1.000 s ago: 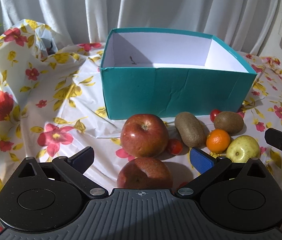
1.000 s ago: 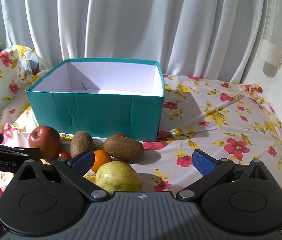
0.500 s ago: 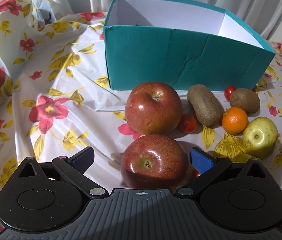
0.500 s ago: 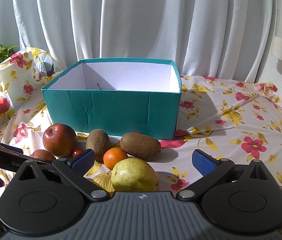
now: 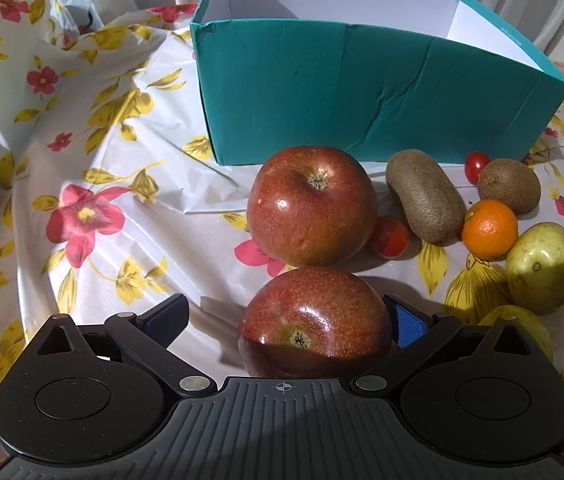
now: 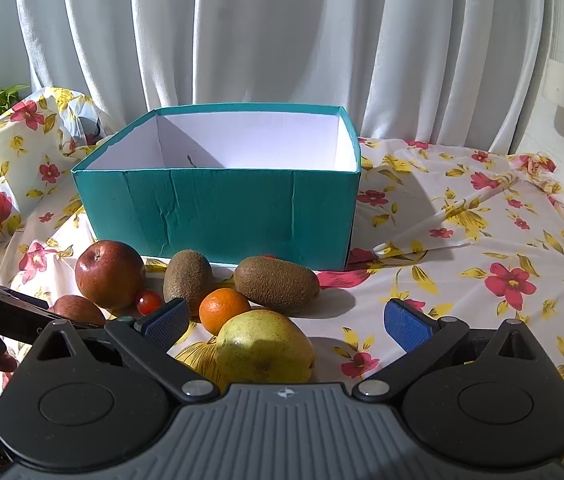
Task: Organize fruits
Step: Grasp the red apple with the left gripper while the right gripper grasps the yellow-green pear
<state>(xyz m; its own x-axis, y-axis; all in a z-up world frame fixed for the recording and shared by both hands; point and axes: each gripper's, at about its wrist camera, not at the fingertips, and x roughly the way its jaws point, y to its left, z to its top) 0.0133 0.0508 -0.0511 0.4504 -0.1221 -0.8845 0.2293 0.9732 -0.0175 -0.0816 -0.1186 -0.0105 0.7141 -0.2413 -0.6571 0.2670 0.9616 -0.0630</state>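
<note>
On the floral-clothed bench, the left claw [image 5: 286, 320], jaws apart, has dropped around the near red apple [image 5: 314, 324], ready to grasp; right of it, the right claw [image 6: 286, 320] waits open over the pear [image 6: 263, 350], teal box [image 6: 221, 208] empty.

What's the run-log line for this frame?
left gripper: open, straddling near apple | right gripper: open, over pear | box: no fruit visible
</note>
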